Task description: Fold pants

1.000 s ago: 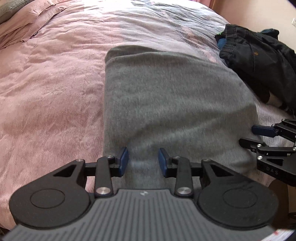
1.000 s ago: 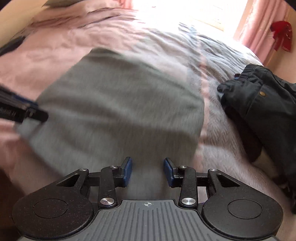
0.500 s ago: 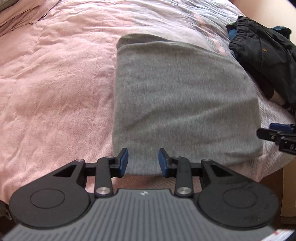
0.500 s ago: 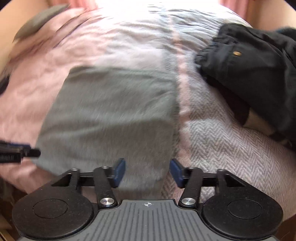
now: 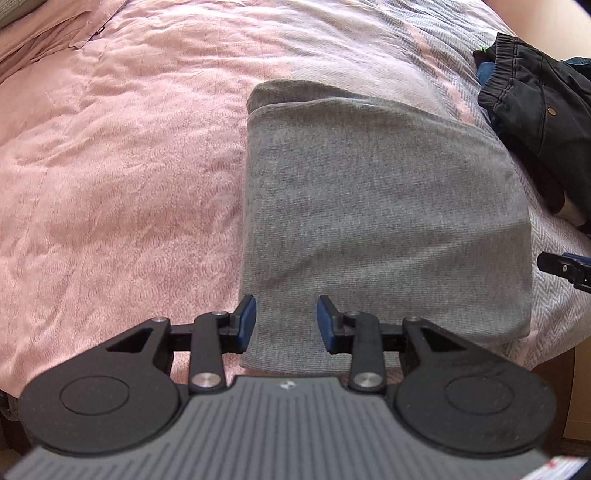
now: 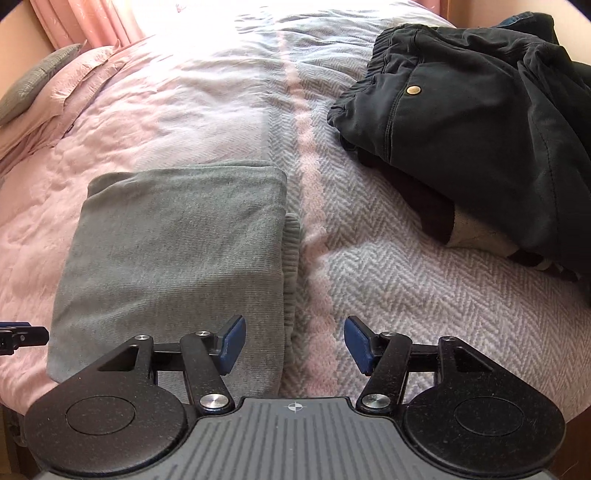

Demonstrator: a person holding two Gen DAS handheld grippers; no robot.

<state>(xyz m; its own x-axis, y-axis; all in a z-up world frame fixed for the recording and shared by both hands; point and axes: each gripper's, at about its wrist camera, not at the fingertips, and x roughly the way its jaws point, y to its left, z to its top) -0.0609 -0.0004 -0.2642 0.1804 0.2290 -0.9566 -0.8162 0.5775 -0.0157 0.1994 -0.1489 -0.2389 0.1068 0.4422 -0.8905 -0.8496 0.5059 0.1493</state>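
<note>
Nearest the cameras, the left gripper hangs over the near edge of the folded grey pants, its blue pads a modest gap apart with nothing pinched between them; the cloth lies below the pads, not in them. The right gripper stands wider, its jaws having just been opening over the last second, and they too grasp nothing: the left pad sits above the pants' right edge, the right pad above the bare bedspread. Each gripper's tip shows at the margin of the other's view.

Just beyond, the grey pants lie flat as a neat rectangle near the foot of the bed, a ribbed band peeking out along their right side. They rest across the seam where the pink duvet meets the grey herringbone blanket.

Farther right, apart from the pants, a heap of dark clothes with an elastic waistband and a brass snap lies crumpled. Farthest off, pillows sit at the head beside a pink curtain.
</note>
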